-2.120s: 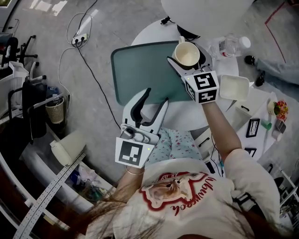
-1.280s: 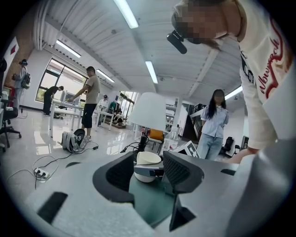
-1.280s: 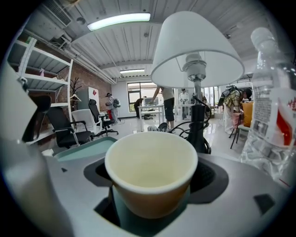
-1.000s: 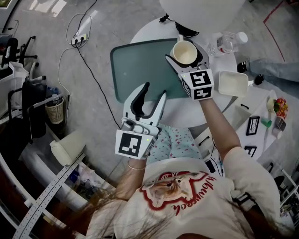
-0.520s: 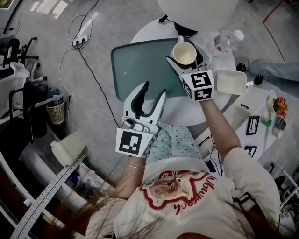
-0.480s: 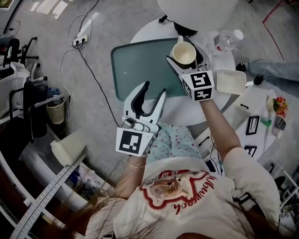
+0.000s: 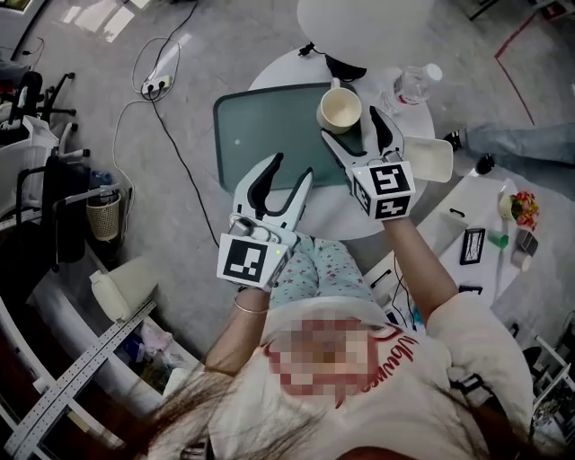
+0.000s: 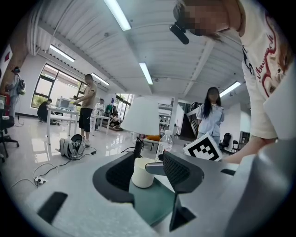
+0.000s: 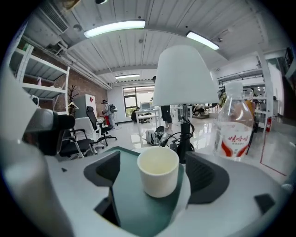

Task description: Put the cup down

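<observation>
1 cream ceramic cup (image 7: 339, 110), 1 green rectangular tray (image 7: 269, 135), 1 clear plastic bottle (image 7: 409, 85), 1 white lamp (image 7: 377, 22), 2 grippers: left gripper (image 7: 292, 168), right gripper (image 7: 352, 126).

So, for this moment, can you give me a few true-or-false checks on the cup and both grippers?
1. The cup stands upright on the green mat. True.
2. The right gripper is shut on the cup. False: its jaws are apart, clear of the cup's sides.
3. The left gripper holds the water bottle. False: it is open and empty, and the bottle stands on the table near the lamp.
4. The cup looks empty inside. True.
</observation>
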A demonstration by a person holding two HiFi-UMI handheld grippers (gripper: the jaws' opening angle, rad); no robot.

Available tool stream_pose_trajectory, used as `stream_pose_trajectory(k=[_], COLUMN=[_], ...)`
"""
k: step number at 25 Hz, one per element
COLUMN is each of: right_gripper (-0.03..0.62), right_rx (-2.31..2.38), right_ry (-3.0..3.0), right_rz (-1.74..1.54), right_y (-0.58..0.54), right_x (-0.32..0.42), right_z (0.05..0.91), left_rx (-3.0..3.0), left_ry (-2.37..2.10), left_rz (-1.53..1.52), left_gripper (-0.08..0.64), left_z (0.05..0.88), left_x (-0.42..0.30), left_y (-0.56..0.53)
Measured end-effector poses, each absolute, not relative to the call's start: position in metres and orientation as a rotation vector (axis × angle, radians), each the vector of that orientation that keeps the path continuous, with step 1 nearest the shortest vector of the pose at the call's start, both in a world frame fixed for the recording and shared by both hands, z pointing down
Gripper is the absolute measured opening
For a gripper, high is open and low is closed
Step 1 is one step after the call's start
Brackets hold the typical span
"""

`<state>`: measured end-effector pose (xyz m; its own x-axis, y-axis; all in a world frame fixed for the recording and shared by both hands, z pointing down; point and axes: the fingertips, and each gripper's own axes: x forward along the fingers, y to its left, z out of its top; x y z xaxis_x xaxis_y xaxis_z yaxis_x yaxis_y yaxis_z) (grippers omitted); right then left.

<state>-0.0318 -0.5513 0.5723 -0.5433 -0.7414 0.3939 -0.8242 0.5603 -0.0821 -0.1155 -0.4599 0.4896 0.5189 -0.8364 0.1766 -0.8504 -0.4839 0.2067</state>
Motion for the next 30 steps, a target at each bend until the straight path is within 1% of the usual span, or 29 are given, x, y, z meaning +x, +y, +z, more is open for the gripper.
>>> stream_pose_trajectory(k=[4, 14, 15, 16, 17, 18, 21, 25, 30], right_gripper=[0.414, 0.408, 0.393, 0.344, 0.253, 0.197, 0.173, 0.094, 0.063], right_rx=[1.301, 1.324, 1.325, 1.340, 1.367, 1.394, 1.427, 1.437, 1.443], right_ry=[-2.497, -2.610, -2.617, -2.623, -2.628, -2.633, -2.641, -2.647, -2.658], right_rz=[0.410, 0.329, 0.305, 0.279, 0.257, 0.243, 0.221, 0.175, 0.136], right_y=[-0.534, -0.502, -0.499, -0.497, -0.495, -0.493, -0.488, -0.478, -0.469], right_x=[-0.030, -0.029, -0.029, -0.028, -0.026, -0.023, -0.018, -0.015, -0.010], right_z=[0.538, 0.448, 0.441, 0.434, 0.427, 0.420, 0.405, 0.394, 0.384], left_rx=[2.525, 2.611, 2.616, 2.620, 2.625, 2.630, 2.642, 2.645, 2.656], left_ry=[-1.435, -1.435, -1.433, -1.431, -1.430, -1.427, -1.424, -1.422, -1.428], left_rz=[0.097, 0.077, 0.075, 0.073, 0.070, 0.068, 0.056, 0.029, 0.029], left_gripper=[0.210, 0.210, 0.210, 0.210, 0.211, 0.210, 0.210, 0.210, 0.210], left_z=[0.483, 0.446, 0.443, 0.441, 0.438, 0.435, 0.426, 0.416, 0.410], left_x=[-0.119, -0.109, -0.107, -0.106, -0.104, -0.103, -0.101, -0.100, -0.097], left_y=[-0.457, -0.454, -0.452, -0.450, -0.448, -0.445, -0.440, -0.434, -0.427])
